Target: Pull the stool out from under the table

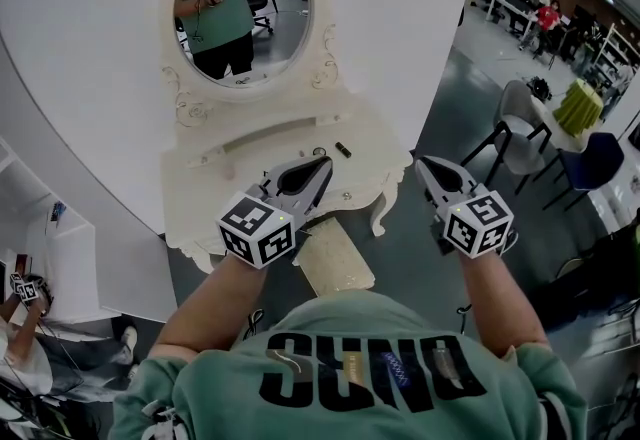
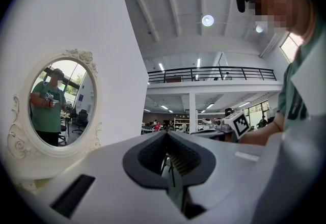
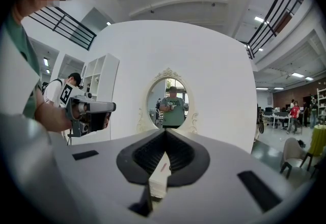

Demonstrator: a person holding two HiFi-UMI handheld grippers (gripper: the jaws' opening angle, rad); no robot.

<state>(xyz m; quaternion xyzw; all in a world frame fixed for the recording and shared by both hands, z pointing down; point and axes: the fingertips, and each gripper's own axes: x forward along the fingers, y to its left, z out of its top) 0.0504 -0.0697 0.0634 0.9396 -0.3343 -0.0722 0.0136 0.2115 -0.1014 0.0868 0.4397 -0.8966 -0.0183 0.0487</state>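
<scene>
The stool (image 1: pixel 335 256) has a cream cushioned seat and sticks out from under the front edge of the white dressing table (image 1: pixel 250 143), directly below me. My left gripper (image 1: pixel 322 164) hovers above the table's front and the stool's near end, its jaws closed to a point with nothing in them. My right gripper (image 1: pixel 422 164) hangs in the air to the right of the table's corner, also shut and empty. In the left gripper view the left gripper (image 2: pixel 166 134) points up towards the hall. In the right gripper view the right gripper (image 3: pixel 165 132) faces the oval mirror (image 3: pixel 173 107).
The oval mirror (image 1: pixel 243 8) stands on the table against a curved white wall. A small dark object (image 1: pixel 343 149) lies on the tabletop. Chairs (image 1: pixel 515 128) stand at the right, a white shelf (image 1: pixel 70 258) at the left, and a seated person (image 1: pixel 40 338) at lower left.
</scene>
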